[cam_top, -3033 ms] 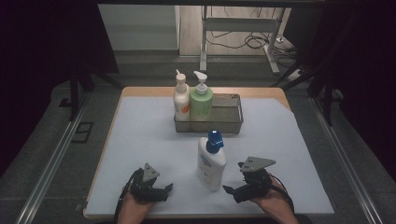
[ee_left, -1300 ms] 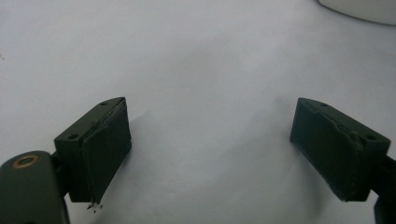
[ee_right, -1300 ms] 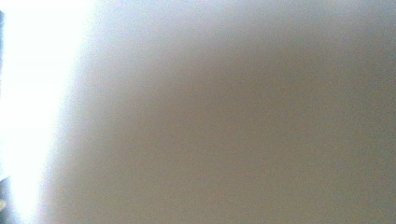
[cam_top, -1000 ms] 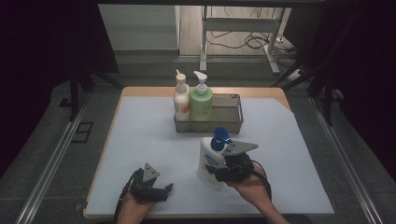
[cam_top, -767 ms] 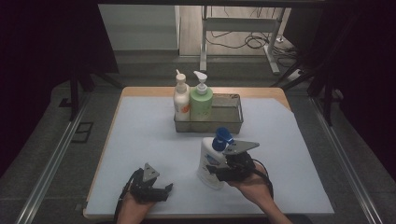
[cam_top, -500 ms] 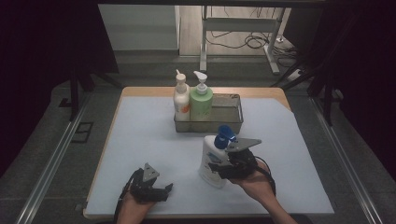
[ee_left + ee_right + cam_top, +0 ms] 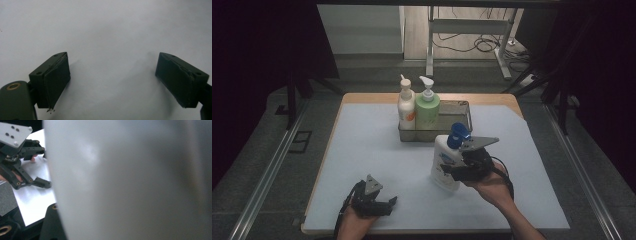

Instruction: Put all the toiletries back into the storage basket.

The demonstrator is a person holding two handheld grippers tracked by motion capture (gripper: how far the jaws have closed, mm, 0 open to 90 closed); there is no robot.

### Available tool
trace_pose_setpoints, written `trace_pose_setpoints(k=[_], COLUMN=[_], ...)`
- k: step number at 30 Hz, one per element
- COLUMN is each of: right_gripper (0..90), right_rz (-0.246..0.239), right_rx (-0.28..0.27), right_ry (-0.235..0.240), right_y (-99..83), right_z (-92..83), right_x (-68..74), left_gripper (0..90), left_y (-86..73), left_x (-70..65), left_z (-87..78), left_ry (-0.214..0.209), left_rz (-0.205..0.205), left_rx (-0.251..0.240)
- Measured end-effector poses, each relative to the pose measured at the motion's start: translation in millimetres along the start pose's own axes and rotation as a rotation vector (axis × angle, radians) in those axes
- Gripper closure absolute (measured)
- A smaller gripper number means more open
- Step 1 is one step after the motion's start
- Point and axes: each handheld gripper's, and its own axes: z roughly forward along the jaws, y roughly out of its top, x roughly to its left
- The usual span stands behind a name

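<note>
A white bottle with a blue cap (image 7: 443,161) hangs slightly tilted just above the white mat (image 7: 377,150), in front of the basket. My right gripper (image 7: 451,169) is shut on its body from the right side. In the right gripper view the bottle's white wall (image 7: 125,180) is blurred and very close between the jaws. My left gripper (image 7: 388,205) rests on the mat near the front left edge, open with nothing between its fingers (image 7: 56,80). The right gripper view shows the left gripper (image 7: 42,167) farther off.
A metal wire basket (image 7: 462,107) stands at the back middle of the mat. It holds a white pump bottle with an orange label (image 7: 406,105) and a green pump bottle (image 7: 427,107); its right half is free. Dark floor and rails surround the table.
My right gripper, first open beside the standing bottle, closed on it and has lifted it a little, up and toward the basket. The left gripper has stayed put.
</note>
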Motion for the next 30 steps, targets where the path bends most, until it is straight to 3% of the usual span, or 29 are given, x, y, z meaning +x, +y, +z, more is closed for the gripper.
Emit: trace_pose_setpoints(k=[8,30], right_gripper=[40.1,40.2], right_rz=[-0.012,0.013], right_rx=[-0.007,-0.035], right_ry=[-0.024,-0.074], right_y=[12.5,46.1], right_z=[-5.5,-16.8], right_x=[-9.7,-37.6], left_gripper=[12.1,12.1], left_y=[0.0,0.0], left_x=[0.1,0.3], left_z=[0.1,0.1], left_ry=[-0.001,-0.001], left_rz=[0.000,0.000], left_rx=[-0.001,0.000])
